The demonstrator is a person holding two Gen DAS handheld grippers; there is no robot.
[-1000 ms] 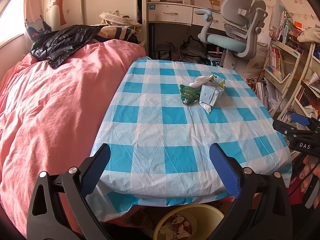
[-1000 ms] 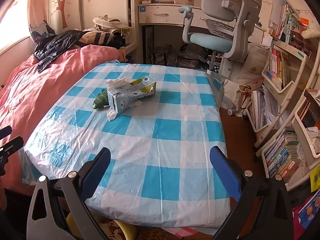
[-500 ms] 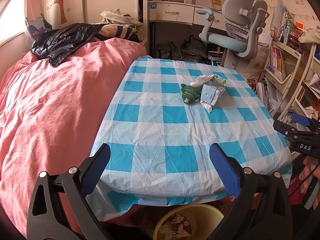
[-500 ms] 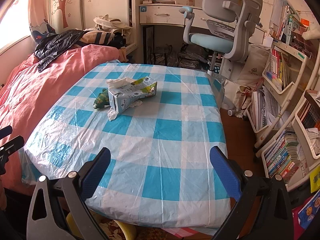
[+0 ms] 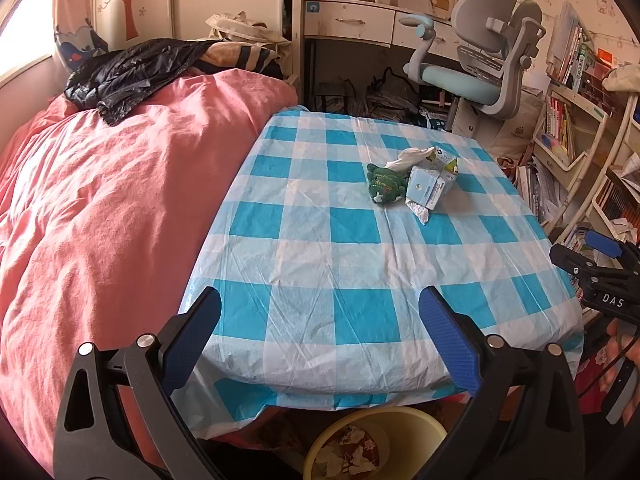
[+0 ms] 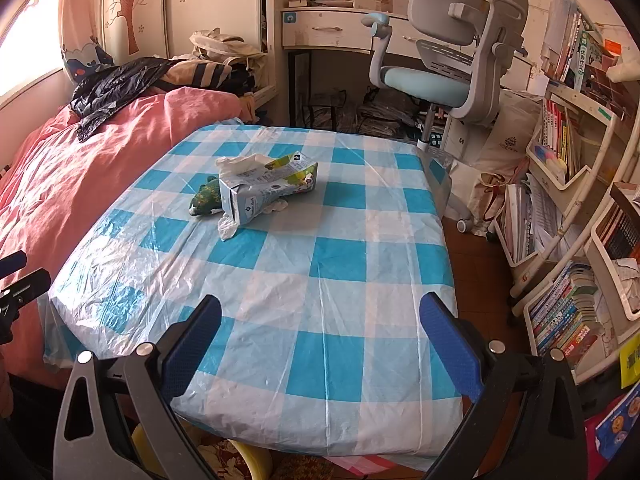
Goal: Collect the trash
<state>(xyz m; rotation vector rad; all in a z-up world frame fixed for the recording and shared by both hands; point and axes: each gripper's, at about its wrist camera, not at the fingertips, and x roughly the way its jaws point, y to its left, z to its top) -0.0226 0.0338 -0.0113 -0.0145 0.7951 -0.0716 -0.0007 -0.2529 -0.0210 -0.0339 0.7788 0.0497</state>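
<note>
We hold both grippers level at the near edge of the surface (image 5: 320, 264), which is draped in a blue-and-white checked plastic cloth. The left gripper (image 5: 320, 334) has its jaws spread wide with nothing between them; the right gripper (image 6: 320, 334) is equally wide and empty. In the left wrist view the right gripper's side shows at 3 o'clock, with part of a hand (image 5: 624, 364) under it.

The trash sits in one cluster toward the far side, well apart from both grippers: at 1 o'clock in the left wrist view, at 11 o'clock in the right. A flattened carton (image 6: 268, 192) lies on its side, a crumpled tissue (image 6: 238, 162) touching its far end, a scrap of wrapper (image 6: 228, 228) at its near end. A small green toy (image 6: 206, 200) lies just beside the carton.

A yellow bin (image 5: 376, 440) stands under the near edge at 6 o'clock. A pink bed (image 5: 112, 200) lies at 9 o'clock.
</note>
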